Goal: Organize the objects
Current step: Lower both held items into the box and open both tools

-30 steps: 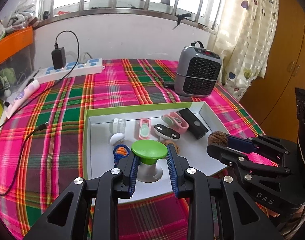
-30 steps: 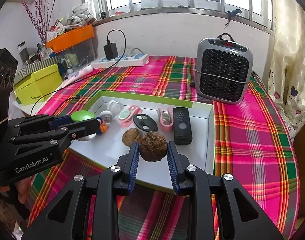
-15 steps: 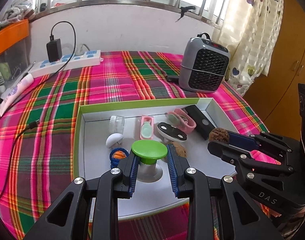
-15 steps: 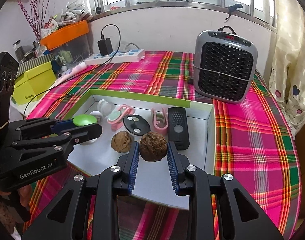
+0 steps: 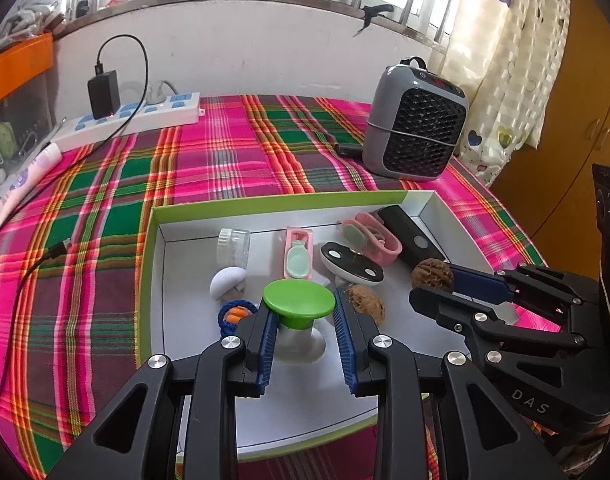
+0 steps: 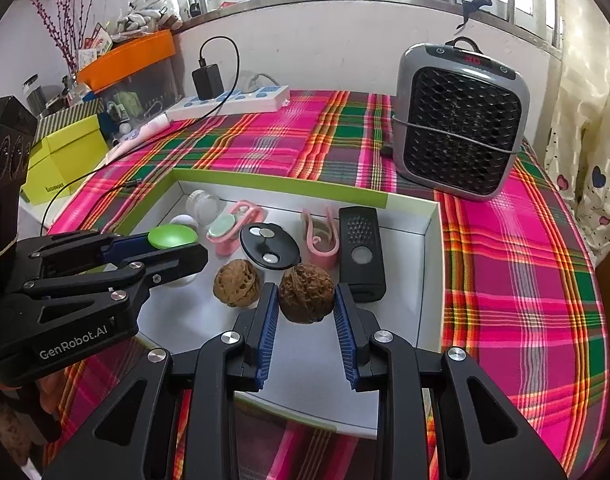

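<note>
We see the left claw clamped on a green-capped stopper, held just over the floor of the white tray at its near left. The right claw is clamped on a walnut, near the tray's near right. A second walnut lies in the tray just left of it. Farther in lie a black disc, pink clips, a black remote and a small jar. The tray sits on the plaid tabletop, a heater beyond.
</note>
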`<state>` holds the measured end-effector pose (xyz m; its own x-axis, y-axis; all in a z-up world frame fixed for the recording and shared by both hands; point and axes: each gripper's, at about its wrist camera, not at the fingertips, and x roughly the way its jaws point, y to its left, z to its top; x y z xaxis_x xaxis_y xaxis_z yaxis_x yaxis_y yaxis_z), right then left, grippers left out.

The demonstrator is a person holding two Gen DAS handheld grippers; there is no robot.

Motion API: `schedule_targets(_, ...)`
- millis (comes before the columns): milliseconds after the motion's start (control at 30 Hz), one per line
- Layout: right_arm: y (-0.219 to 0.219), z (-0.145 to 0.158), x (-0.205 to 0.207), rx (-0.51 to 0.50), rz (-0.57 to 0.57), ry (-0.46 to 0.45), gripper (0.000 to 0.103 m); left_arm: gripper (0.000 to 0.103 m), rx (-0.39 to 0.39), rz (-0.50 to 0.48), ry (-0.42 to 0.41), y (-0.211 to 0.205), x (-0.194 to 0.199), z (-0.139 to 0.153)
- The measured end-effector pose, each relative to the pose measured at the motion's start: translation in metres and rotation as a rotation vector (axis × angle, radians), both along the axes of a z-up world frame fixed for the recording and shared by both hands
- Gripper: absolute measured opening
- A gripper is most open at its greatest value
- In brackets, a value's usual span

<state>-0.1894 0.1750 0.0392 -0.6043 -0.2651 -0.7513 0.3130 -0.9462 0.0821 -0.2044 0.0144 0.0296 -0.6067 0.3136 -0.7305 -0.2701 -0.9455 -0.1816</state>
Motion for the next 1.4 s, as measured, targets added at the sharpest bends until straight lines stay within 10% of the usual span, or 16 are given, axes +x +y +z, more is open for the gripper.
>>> schedule_targets(1400,0.000,-0.011,-0.006,0.013,-0.016,-0.028,0.029,0.026,0.004,-0.002,-0.025,0.002,-0.006,-0.010)
